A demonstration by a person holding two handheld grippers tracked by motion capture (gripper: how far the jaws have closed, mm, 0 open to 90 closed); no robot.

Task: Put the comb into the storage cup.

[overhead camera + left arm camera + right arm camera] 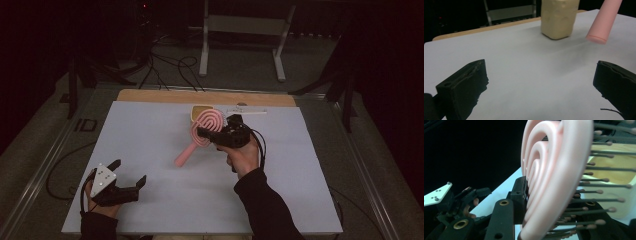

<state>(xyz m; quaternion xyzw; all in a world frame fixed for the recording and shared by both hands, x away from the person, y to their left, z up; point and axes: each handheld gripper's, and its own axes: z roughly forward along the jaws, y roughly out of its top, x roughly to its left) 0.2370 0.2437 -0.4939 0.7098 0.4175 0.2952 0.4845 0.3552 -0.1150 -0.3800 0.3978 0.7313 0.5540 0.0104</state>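
Note:
A pink hairbrush [189, 150] with a spiral-ribbed back hangs tilted over the middle of the white mat [150, 145]. My right gripper [212, 131] is shut on its head. In the right gripper view the black jaws clamp the ribbed head [549, 170] from both sides, bristles pointing right. A cream container [198, 111] stands just behind the brush. My left gripper [131, 171] rests low at the mat's front left, open with nothing between its jaws. In the left gripper view [540, 82] the container [559, 17] and the brush's handle end [602, 22] lie ahead.
A thin white stick-like item [246, 111] lies right of the container. The wooden table edge [205, 96] runs along the back of the mat. Beyond it, a metal frame [240, 30] and cables [170, 65] are on the floor.

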